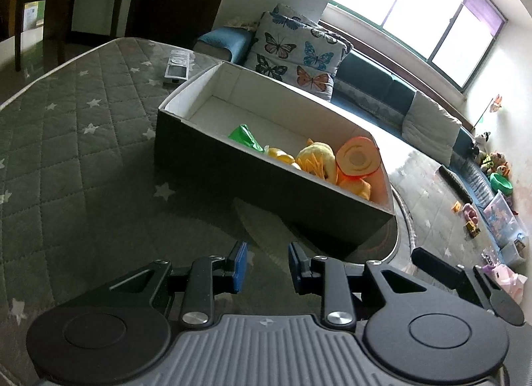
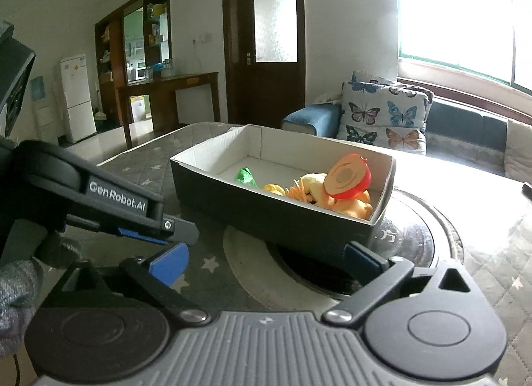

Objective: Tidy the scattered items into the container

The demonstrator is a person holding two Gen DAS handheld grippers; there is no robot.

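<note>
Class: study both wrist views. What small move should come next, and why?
Probably draw the right gripper back from the box: its jaws stand wide with nothing between them, and the toys, including the red-rimmed disc, already lie inside. The remote remains on the quilted table.

Quilted grey cover w/ white stars (image 1: 83,126) over the whole table top. Lying on it: dark box w/ white inside (image 1: 252,183), sitting at an angle, its near corner overhanging a round dark glass disc (image 2: 412,239) set on the top, Chinese char showing on the glass. Pale round mat (image 2: 242,253) pokes out from under box & disc. Far side of the cover, near the edge, well apart from the box: white remote (image 1: 178,68), flat, face up. Rest of cover bare quilting.
</note>
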